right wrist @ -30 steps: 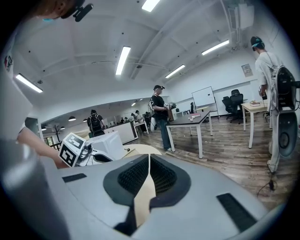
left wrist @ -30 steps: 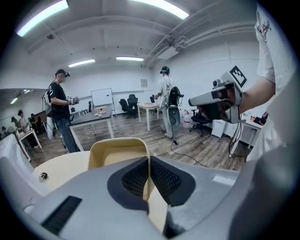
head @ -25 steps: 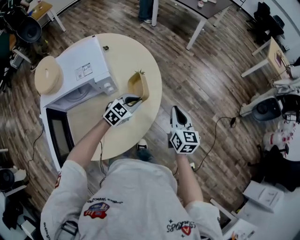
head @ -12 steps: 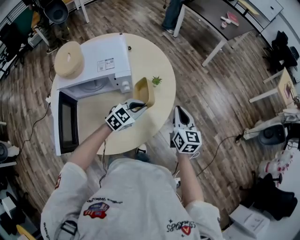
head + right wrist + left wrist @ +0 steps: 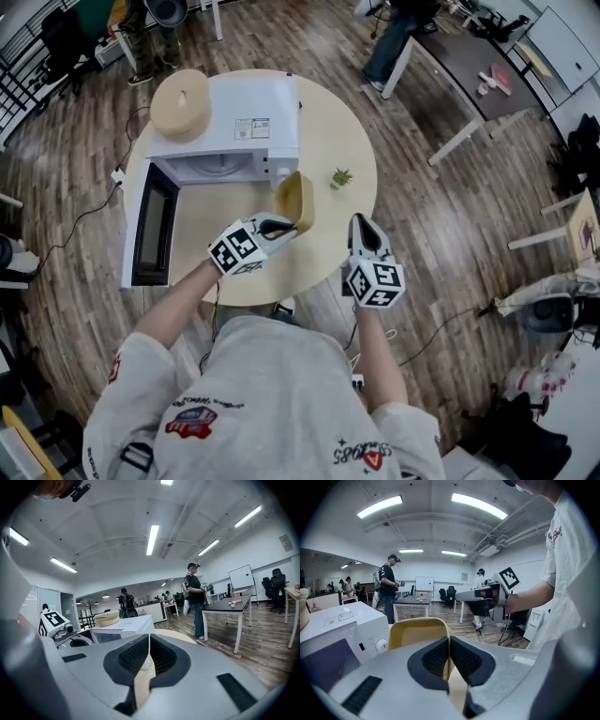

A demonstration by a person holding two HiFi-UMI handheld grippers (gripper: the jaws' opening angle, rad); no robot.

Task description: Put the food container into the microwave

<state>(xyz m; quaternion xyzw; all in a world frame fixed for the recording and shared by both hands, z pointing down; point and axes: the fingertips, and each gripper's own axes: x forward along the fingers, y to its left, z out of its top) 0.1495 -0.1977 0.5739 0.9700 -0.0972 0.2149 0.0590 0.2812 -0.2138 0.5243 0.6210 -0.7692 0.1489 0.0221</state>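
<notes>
Gripping the container (image 5: 295, 199) by its rim, my left claw (image 5: 281, 225) has both pads pressed on the thin tan wall, so the container stands up on edge. It is just off the microwave (image 5: 244, 127), at the front corner on the knob side, outside the cavity. I cannot tell whether its lower edge touches the bench (image 5: 347, 122).

The microwave's door (image 5: 150, 225) is swung wide open on the side away from the container, and the cavity faces me. A round tan lid (image 5: 180, 103) lies on top of the microwave, over the corner farthest from the container. A small plant (image 5: 342, 176) stands on the bench past the microwave's knob side, apart from it and near the container.

My right claw (image 5: 149, 651) has its pads together with nothing between them. It hangs farther from the microwave than the container does, by the bench's near edge, apart from both the container and my left claw.
</notes>
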